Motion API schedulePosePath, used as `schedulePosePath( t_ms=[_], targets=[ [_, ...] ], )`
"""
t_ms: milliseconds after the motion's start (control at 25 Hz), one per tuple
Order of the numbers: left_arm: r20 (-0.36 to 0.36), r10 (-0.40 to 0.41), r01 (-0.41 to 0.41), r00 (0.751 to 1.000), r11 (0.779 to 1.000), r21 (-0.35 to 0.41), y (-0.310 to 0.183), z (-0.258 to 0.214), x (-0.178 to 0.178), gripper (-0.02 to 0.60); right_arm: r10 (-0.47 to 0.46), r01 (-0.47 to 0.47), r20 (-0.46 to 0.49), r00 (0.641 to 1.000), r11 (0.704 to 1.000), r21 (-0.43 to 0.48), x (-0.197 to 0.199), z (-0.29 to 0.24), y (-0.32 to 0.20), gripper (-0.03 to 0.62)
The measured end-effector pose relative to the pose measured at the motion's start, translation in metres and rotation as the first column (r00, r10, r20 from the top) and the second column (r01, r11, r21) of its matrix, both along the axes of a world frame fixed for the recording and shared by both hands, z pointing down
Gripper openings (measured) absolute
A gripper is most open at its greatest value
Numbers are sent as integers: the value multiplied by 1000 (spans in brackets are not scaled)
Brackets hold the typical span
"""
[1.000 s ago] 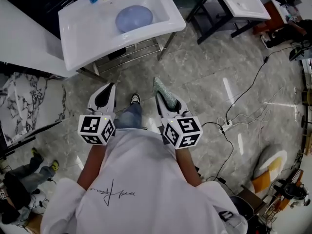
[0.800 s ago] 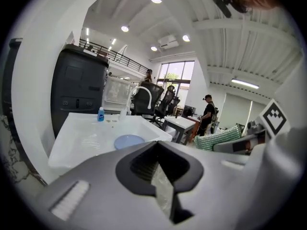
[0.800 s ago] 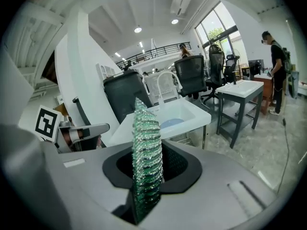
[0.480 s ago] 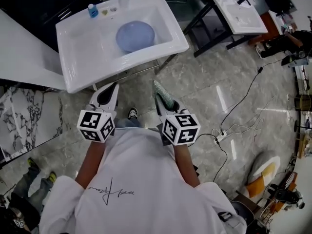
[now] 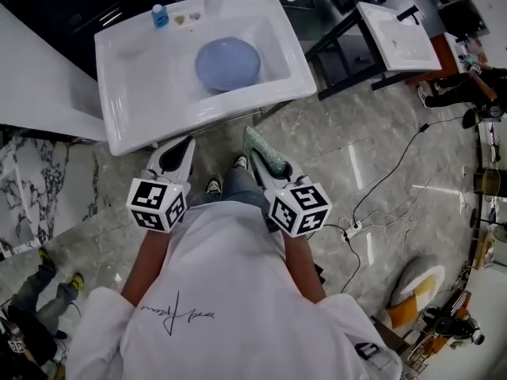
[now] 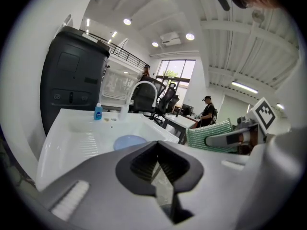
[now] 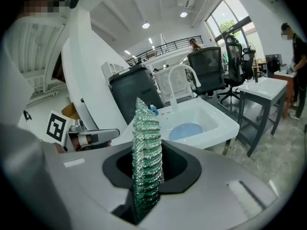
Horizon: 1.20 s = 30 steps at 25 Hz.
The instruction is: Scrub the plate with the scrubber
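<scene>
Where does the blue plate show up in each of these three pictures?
Head view: plate near top centre, lying in the white sink.
Left gripper view: plate left of centre, just below the middle.
Right gripper view: plate right of centre, beyond the green scrubber.
Shared landmark: the small blue bottle on the sink's back edge, seen in all three views.

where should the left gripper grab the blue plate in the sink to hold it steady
Probably the left rim of the plate, coming down from above. It lies flat in the sink basin, so only the thin edge fits between jaws. The left gripper is shut and empty, so open it first; the right gripper holds the scrubber.
</scene>
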State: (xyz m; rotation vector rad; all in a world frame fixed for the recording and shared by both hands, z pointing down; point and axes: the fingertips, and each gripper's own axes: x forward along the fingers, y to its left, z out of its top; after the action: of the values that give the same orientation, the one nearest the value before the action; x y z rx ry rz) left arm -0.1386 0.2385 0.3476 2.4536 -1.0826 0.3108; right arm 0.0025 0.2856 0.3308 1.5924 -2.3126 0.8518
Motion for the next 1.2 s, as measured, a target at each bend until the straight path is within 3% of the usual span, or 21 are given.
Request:
schedulePosePath(
  t_ms=[240,440,560,760,960,1200],
  targets=[
    [39,-11,11,999,1000,6,-27,4,0,52,-31,29,44,999,999,40,13,1,-38,64],
    [60,-14,13,998,1000,18,-63,-3,12,52,-56,59,-36,998,995,77,34,-2,-84,64],
    [109,-10,6,994,999,38,-85,-5,22,52,-34,40,-67,997,995,92,47,2,-116,64],
    [161,11,-15,987,1000,25,-112,-1,43,52,-66,67,-16,998,994,83,63,8,-159,64],
    [199,-32,29,979,999,17,-144,4,54,52,-117,115,25,993,990,78,75,8,-205,64],
    [220,-104,107,970,994,-1,-176,17,62,52,-175,177,-40,984,983,53,86,24,-252,63]
  ],
)
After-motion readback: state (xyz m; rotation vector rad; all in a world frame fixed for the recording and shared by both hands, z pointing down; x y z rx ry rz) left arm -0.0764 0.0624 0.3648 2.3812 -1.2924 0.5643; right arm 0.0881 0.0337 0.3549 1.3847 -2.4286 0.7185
